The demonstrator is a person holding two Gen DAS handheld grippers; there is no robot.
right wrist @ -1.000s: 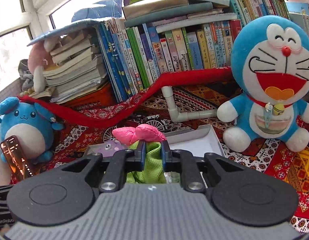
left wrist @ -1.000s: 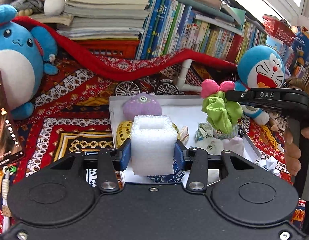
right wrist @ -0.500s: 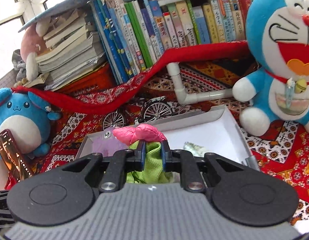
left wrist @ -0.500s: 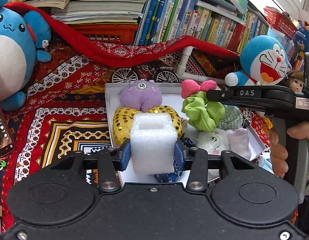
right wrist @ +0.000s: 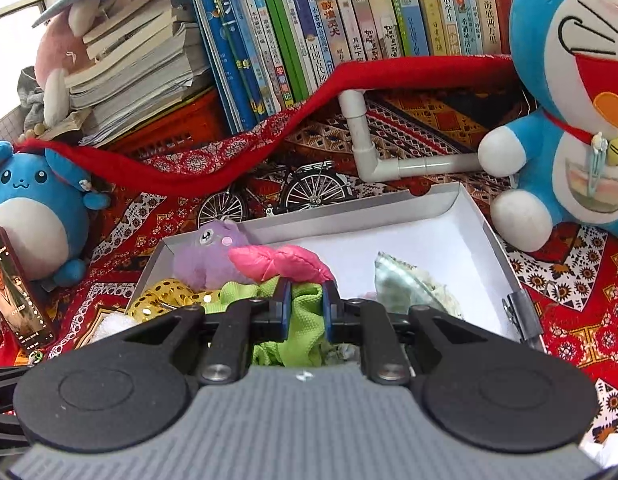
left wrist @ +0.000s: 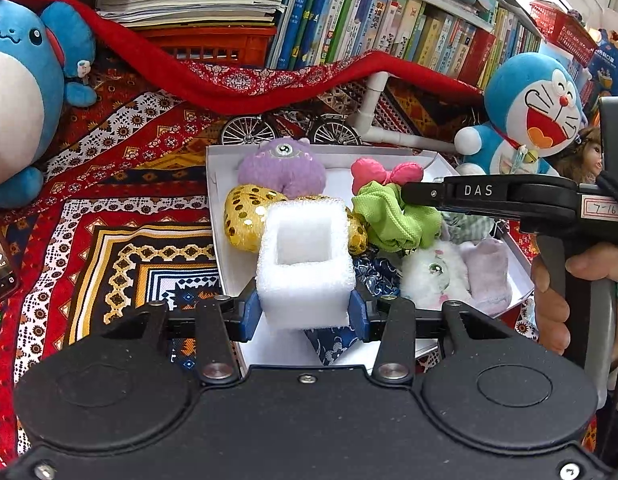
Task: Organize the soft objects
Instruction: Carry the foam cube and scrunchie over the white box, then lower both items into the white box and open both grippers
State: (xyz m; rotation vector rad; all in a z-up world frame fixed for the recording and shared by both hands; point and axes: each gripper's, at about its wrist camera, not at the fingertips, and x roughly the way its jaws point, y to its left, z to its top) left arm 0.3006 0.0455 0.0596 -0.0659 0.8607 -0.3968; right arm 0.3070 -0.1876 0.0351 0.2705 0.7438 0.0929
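Left gripper (left wrist: 305, 312): clamped on white foam block (left wrist: 305, 268), over near edge of white box (left wrist: 445, 160). Right gripper (right wrist: 305, 312): pinching green scrunchie (right wrist: 305, 320) with pink bow (right wrist: 281, 262), above box middle.

White foam block (left wrist: 305, 268) clamped between left gripper (left wrist: 305, 312) pads, hollow top up. Beyond jaws: white box (left wrist: 221, 216) with purple plush (left wrist: 283, 166), gold sequined piece (left wrist: 245, 218). Right of jaws: right gripper (left wrist: 413, 194) pinching green scrunchie (left wrist: 393, 218), pink bow (left wrist: 385, 172) atop.
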